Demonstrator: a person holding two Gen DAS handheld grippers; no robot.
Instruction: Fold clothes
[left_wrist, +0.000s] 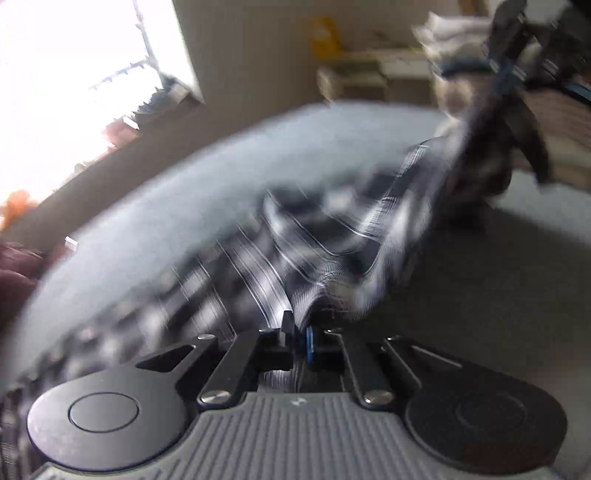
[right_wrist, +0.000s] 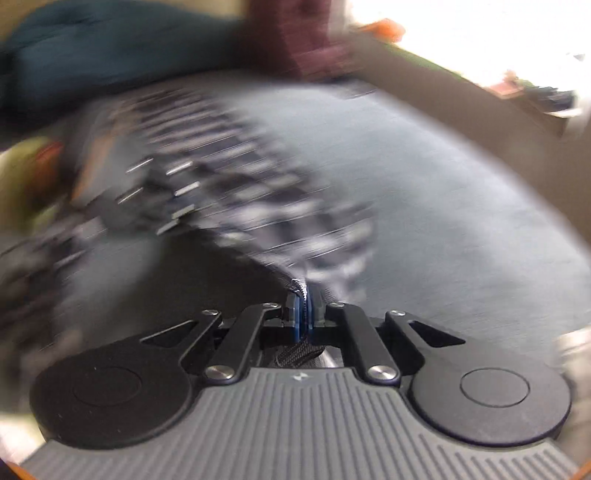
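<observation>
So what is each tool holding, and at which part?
Both hold the same plaid shirt. The left tool pinches an edge of the shirt; the right tool pinches another edge. Blur hides which edges.

Shirt (left_wrist: 332, 236): was dark plaid with white lines, blurred.
Pose: stretched and rumpled over the grey desk (left_wrist: 184, 177), edges pinched at both ends.

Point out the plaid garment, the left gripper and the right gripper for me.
plaid garment (left_wrist: 325, 236), left wrist view, middle of the cloth.
left gripper (left_wrist: 299, 332), left wrist view, between fingertips.
right gripper (right_wrist: 303, 310), right wrist view, between fingertips.
</observation>
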